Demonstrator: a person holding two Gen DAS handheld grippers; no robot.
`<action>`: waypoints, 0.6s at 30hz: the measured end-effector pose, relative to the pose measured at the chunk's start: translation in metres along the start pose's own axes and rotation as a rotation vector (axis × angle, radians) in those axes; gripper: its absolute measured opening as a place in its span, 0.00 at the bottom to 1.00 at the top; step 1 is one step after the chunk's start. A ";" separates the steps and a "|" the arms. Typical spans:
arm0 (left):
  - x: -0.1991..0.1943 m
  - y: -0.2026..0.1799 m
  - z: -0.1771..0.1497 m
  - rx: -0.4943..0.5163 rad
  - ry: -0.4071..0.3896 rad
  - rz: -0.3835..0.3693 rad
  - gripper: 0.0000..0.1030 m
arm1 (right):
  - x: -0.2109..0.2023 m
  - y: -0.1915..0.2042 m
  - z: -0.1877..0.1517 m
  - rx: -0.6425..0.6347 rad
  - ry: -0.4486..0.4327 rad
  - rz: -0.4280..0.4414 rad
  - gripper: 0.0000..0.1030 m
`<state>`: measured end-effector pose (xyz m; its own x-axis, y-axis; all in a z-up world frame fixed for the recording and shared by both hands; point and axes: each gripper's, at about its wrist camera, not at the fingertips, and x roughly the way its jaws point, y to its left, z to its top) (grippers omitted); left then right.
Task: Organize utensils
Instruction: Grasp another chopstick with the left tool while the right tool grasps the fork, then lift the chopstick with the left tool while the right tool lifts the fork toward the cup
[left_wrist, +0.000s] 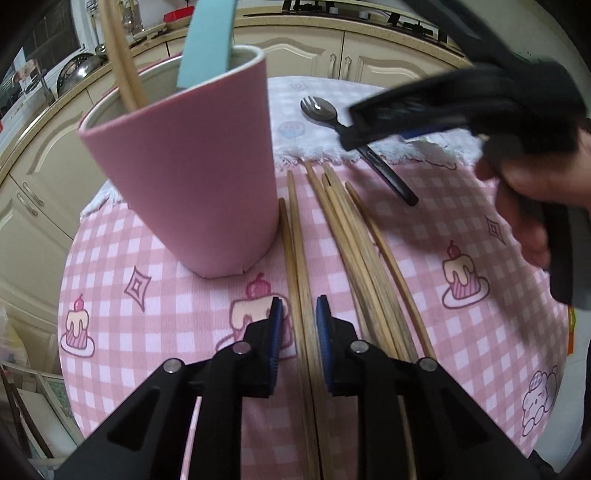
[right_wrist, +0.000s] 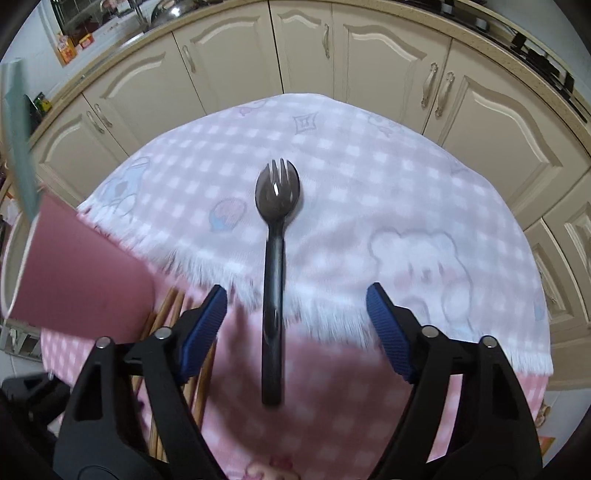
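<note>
While the pink cup (left_wrist: 192, 177) stands on the checked worktop (left_wrist: 480, 332) with a couple of chopsticks and a pale blue utensil (left_wrist: 207, 40) already upright in it, we are lining up two pickups at once. Our left tongs (left_wrist: 299, 332) sit narrowly parted astride a pair of chopsticks (left_wrist: 301, 266) lying just right of the cup, pads either side, not yet pinching as far as we can judge. Another bundle of chopsticks (left_wrist: 354, 236) lies alongside. Over on the other hand, our right tongs (right_wrist: 295, 325) are spread wide and empty, hovering above the handle of the black spork (right_wrist: 275, 240), which lies half on the white fringed cloth (right_wrist: 406, 184). Next, we reckon, the left should close and lift toward the cup, while the right must drop lower and centre on that slim handle before squeezing.
</note>
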<state>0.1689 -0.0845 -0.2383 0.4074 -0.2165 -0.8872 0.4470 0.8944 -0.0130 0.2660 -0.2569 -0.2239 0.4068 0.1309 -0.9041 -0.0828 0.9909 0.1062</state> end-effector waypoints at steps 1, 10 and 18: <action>0.000 -0.001 0.001 0.005 -0.001 0.002 0.18 | 0.005 0.003 0.004 -0.003 0.010 -0.004 0.62; 0.002 -0.010 0.010 0.046 0.008 -0.008 0.10 | 0.014 0.019 0.021 -0.109 0.056 -0.031 0.11; -0.010 -0.001 -0.007 0.000 -0.021 -0.053 0.10 | -0.011 -0.003 -0.005 -0.006 -0.039 0.102 0.11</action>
<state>0.1590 -0.0801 -0.2329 0.3998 -0.2722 -0.8753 0.4689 0.8812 -0.0599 0.2576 -0.2619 -0.2163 0.4310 0.2324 -0.8719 -0.1310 0.9721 0.1944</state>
